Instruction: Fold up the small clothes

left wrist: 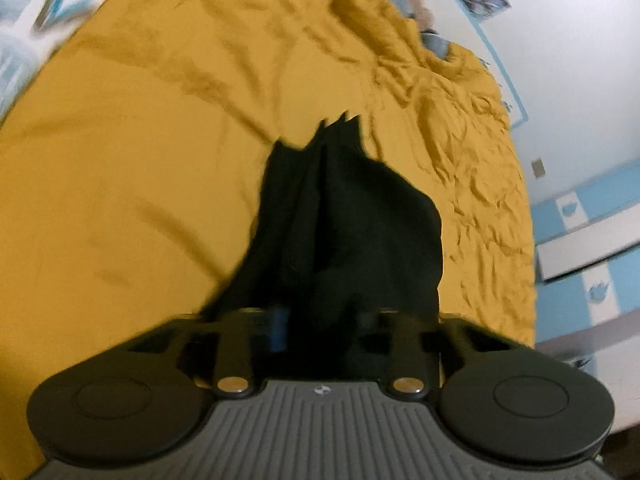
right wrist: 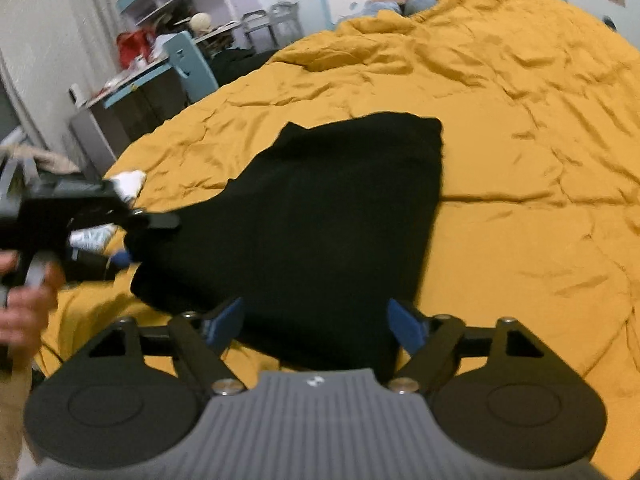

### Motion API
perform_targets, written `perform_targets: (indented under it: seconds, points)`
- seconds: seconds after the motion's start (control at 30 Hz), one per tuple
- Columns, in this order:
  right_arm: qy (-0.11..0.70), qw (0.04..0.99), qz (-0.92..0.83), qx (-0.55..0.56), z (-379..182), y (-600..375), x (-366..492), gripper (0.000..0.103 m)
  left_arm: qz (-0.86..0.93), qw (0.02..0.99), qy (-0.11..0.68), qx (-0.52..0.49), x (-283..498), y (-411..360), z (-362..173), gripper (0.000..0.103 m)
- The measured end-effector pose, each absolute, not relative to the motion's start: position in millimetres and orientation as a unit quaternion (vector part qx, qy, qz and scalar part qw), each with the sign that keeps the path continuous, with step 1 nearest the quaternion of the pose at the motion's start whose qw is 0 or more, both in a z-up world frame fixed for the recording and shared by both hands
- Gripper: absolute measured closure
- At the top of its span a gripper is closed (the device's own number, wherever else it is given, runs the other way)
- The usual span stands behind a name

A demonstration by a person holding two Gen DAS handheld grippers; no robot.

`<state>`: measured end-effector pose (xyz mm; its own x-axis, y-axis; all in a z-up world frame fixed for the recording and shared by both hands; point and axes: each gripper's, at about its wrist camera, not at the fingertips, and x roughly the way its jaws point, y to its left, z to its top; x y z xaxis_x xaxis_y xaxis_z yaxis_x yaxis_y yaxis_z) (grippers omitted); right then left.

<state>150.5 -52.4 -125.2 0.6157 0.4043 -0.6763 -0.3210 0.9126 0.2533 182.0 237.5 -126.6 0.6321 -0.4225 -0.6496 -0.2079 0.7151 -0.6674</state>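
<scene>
A black garment (right wrist: 328, 216) lies spread on the yellow bedcover (right wrist: 520, 200). My left gripper (left wrist: 316, 320) is shut on the garment's near left corner and the black cloth (left wrist: 348, 220) hangs bunched in front of its camera; the fingers are mostly hidden by cloth. The left gripper also shows in the right wrist view (right wrist: 156, 220), held by a hand at the left edge. My right gripper (right wrist: 316, 320) is open, its blue pads (right wrist: 224, 320) either side of the garment's near edge, just above it.
The bed's left edge is near the left gripper, with white and blue small clothes (right wrist: 128, 184) beside it. A desk with clutter and a blue chair (right wrist: 188, 64) stand beyond. Pillows and soft toys (right wrist: 396, 0) lie at the headboard.
</scene>
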Motion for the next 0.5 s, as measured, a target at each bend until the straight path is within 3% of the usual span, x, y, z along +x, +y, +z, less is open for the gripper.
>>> perform_targets:
  seconds: [0.17,0.23,0.3,0.43,0.5]
  points:
    - [0.388,0.901,0.19,-0.039,-132.6,-9.8,156.4,0.022,-0.098,0.858,0.379,-0.333,176.9,220.3,-81.8,0.09]
    - [0.378,0.909,0.16,-0.067,-135.4,-1.7,160.0,0.029,-0.105,0.867,0.369,-0.319,175.6,214.3,-65.4,0.091]
    - [0.382,0.914,0.126,-0.056,-136.3,-11.2,163.6,0.058,-0.098,0.876,0.367,-0.298,173.7,213.1,-58.6,0.091]
    - [0.416,0.902,0.113,-0.022,-142.7,-52.7,163.2,0.071,-0.086,0.874,0.387,-0.28,170.0,220.8,-68.2,0.092]
    - [0.437,0.891,0.122,0.009,-150.0,-70.6,156.1,0.093,-0.075,0.87,0.403,-0.275,166.9,226.2,-82.0,0.092]
